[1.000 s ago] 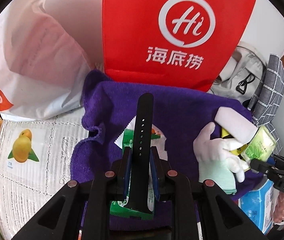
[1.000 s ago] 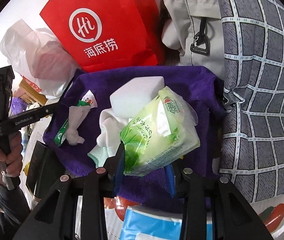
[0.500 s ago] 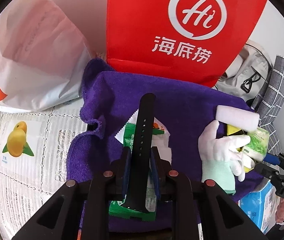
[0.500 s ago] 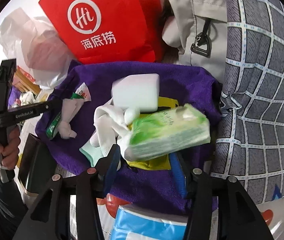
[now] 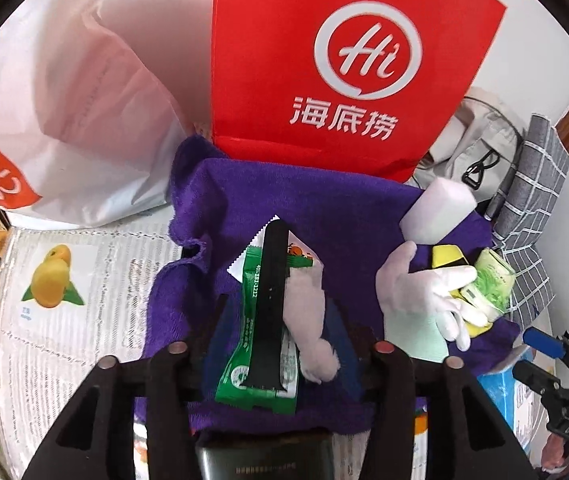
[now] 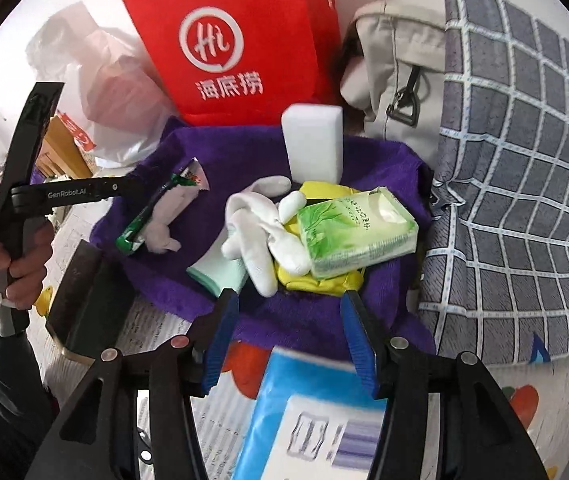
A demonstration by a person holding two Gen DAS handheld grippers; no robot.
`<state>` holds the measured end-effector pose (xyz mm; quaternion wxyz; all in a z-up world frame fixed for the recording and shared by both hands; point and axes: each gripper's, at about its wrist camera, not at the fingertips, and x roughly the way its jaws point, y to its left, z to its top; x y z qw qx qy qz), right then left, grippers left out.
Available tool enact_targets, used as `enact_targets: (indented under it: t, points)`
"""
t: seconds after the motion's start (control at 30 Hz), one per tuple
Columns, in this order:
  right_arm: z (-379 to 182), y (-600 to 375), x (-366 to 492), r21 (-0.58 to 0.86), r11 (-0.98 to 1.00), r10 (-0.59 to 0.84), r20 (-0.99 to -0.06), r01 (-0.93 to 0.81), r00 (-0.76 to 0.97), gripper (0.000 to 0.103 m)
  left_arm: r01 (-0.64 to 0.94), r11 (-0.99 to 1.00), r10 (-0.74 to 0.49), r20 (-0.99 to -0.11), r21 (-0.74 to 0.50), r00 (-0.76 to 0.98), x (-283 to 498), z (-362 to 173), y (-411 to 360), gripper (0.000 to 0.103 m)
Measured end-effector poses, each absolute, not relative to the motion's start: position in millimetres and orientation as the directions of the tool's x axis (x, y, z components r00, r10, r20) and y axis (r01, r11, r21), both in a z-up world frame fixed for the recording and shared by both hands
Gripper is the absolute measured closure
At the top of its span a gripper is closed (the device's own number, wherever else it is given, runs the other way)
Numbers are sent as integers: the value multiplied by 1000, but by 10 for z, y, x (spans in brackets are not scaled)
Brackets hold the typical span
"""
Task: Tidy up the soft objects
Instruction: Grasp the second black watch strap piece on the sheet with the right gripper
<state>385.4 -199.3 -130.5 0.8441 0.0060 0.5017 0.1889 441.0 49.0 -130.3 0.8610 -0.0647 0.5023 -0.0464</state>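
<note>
A purple cloth (image 5: pixel 284 200) lies spread on the table with the soft things on it. My left gripper (image 5: pixel 280 334) hangs over its near part, jaws opening. A black strap (image 5: pixel 270 300) lies loose between the pads, on a green packet (image 5: pixel 240 364) beside a crumpled tissue (image 5: pixel 310 316). To the right are a white glove (image 5: pixel 412 292), a white sponge (image 5: pixel 438 210) and a green tissue pack (image 5: pixel 488 280). My right gripper (image 6: pixel 290 332) stands open and empty, just short of the green tissue pack (image 6: pixel 358 236). That pack rests on a yellow glove (image 6: pixel 316 280) and the white glove (image 6: pixel 252 232).
A red paper bag (image 5: pixel 344 60) and a white plastic bag (image 5: pixel 64 100) stand behind the cloth. A grey backpack (image 6: pixel 396 80) and a grey checked cloth (image 6: pixel 524 160) are on the right. A blue tissue pack (image 6: pixel 316 408) and a black box (image 6: pixel 88 304) lie at the near edge.
My left jaws have opened off the black strap, which now lies on the green packet. My right gripper has let go of the green tissue pack and drawn back from it.
</note>
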Motion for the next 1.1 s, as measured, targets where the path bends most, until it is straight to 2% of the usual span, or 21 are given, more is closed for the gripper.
enact_targets:
  t: [0.33, 0.5, 0.6, 0.8, 1.1]
  points:
    - [-1142, -1734, 3186, 217, 917, 366, -790, -334, 491, 50, 34, 990, -131, -822, -135, 554, 3722, -976, 548, 49]
    - [-1315, -1431, 2756, 213, 885, 397, -809, -414, 434, 50, 30, 985, -155, -805, -168, 573, 3267, -924, 647, 49]
    - [-1440, -1251, 2538, 165, 880, 370, -826, -446, 424, 50, 45, 980, -184, -806, -192, 563, 2994, -957, 698, 49]
    - [-1696, -974, 2226, 145, 850, 374, -843, -507, 386, 50, 19, 983, -162, -807, -184, 567, 2577, -1102, 839, 47]
    - [-1959, -670, 2161, 68, 813, 335, -867, -578, 369, 50, 19, 972, -209, -819, -236, 534, 2206, -1416, 1043, 46]
